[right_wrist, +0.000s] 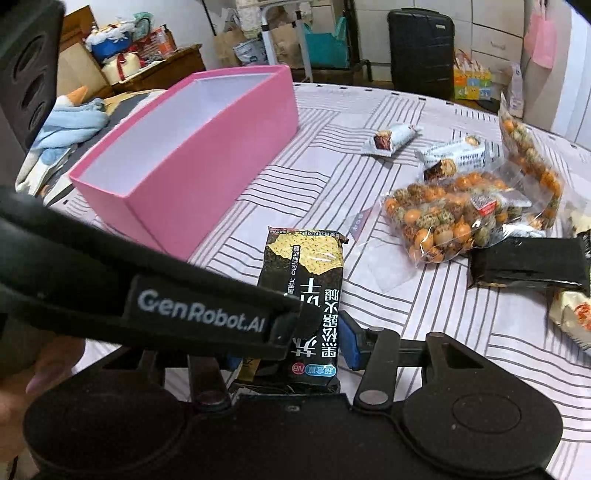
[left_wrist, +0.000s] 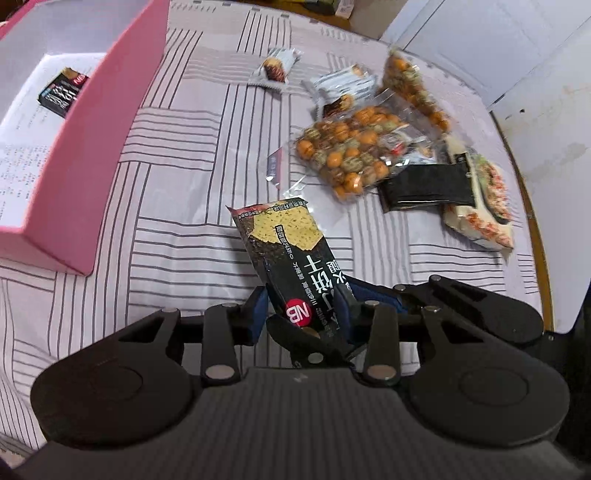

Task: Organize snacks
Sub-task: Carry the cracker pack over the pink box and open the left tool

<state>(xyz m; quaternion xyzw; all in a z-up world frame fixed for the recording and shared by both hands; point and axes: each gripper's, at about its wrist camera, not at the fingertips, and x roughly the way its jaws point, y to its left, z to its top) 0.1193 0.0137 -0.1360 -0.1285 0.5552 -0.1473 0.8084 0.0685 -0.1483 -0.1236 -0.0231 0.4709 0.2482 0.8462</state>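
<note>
Left wrist: cracker packet [left_wrist: 286, 254] clamped between left gripper [left_wrist: 304, 304] pads.

We see a round table under a white cloth crossed with grey stripes [right_wrist: 314, 184], its wooden rim [left_wrist: 535, 221] showing at one edge. Behind it a black hard-shell suitcase [right_wrist: 421, 48] stands against a pale tiled wall [right_wrist: 491, 33]. A brown wooden cabinet [right_wrist: 173, 66] carries clutter, and paper bags [right_wrist: 229, 48] sit on the floor nearby.
</note>
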